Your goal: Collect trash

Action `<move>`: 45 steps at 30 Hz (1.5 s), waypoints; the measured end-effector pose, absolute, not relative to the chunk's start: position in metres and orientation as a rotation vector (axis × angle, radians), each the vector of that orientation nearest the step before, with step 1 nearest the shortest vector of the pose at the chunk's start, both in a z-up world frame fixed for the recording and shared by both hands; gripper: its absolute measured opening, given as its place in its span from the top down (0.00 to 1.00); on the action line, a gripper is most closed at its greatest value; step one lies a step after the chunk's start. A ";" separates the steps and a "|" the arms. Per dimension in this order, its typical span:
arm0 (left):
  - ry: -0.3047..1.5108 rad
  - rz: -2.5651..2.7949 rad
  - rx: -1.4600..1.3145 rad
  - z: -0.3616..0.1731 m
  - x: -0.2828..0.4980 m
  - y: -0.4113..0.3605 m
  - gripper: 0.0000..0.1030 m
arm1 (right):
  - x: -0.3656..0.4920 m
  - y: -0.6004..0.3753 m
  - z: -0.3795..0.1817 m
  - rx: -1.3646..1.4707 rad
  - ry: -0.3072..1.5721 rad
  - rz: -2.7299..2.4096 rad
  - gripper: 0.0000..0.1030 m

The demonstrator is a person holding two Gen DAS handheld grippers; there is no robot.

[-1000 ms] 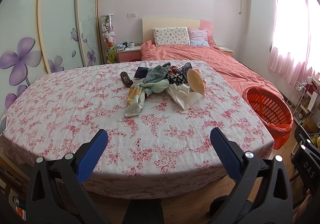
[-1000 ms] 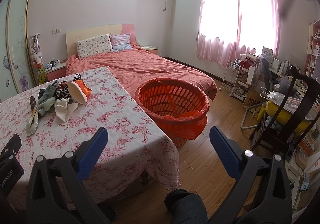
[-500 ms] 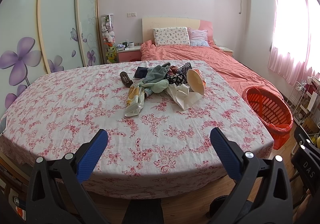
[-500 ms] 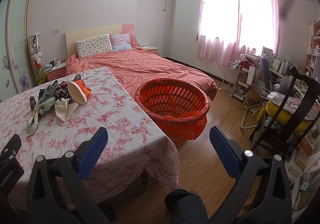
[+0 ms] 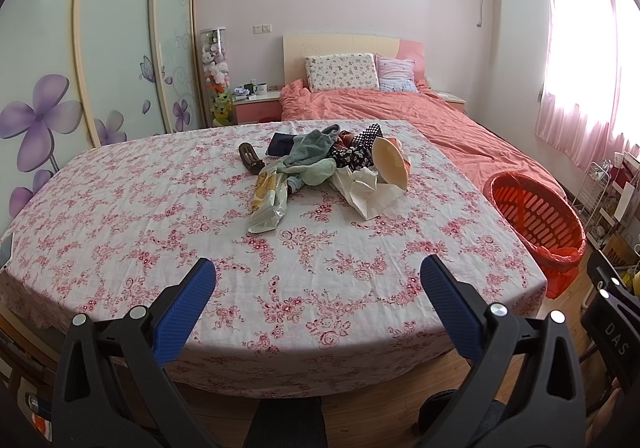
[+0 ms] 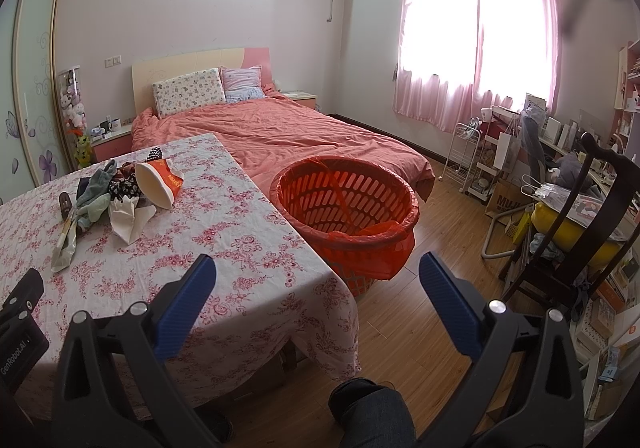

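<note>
Left tongs [image 5: 318,282]: spread wide, nothing between the blue pads, held above the near edge of the table [image 5: 120,216], which is covered by a pink floral cloth. Right tongs [image 6: 317,280]: likewise spread wide and holding nothing, poised over the table's near right corner and the wooden floor [image 6: 432,288].

Trash pile [image 5: 328,172]: lies toward the far side of the table, at 12 o'clock from the left tongs and well apart from them. Within the pile, a paper cup [image 5: 390,168] lies on its side at the 3 o'clock edge; crumpled white paper [image 5: 368,192] touches it at 7 o'clock; a yellow snack wrapper [image 5: 270,202] extends toward 6 o'clock; green-grey cloth [image 5: 314,158] occupies the centre; a dark brown object [image 5: 250,158] lies at 9 o'clock.

Red basket [image 6: 346,208]: stands on the floor just beside the table's right edge, lined with a red bag, at 12 o'clock from the right tongs. In the right wrist view the pile [image 6: 116,192] appears at 10 o'clock.

Background: bed [image 6: 288,136] with salmon cover beyond the table.
</note>
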State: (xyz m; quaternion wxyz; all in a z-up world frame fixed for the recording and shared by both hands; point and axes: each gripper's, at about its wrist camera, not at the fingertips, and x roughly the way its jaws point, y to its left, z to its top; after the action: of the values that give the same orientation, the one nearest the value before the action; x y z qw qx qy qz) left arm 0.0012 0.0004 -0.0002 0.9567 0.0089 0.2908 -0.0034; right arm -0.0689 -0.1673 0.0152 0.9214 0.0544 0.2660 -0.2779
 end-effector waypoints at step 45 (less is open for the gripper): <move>0.774 0.090 -0.094 -0.041 0.084 0.066 0.02 | 0.020 -0.175 -0.012 0.107 0.632 -0.430 0.03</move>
State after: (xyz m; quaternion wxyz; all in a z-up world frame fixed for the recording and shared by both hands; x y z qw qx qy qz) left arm 0.0837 0.0662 -0.0408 0.9239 -0.0460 0.3773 0.0441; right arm 0.0198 -0.1750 -0.0120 0.9264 0.0522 0.3083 -0.2099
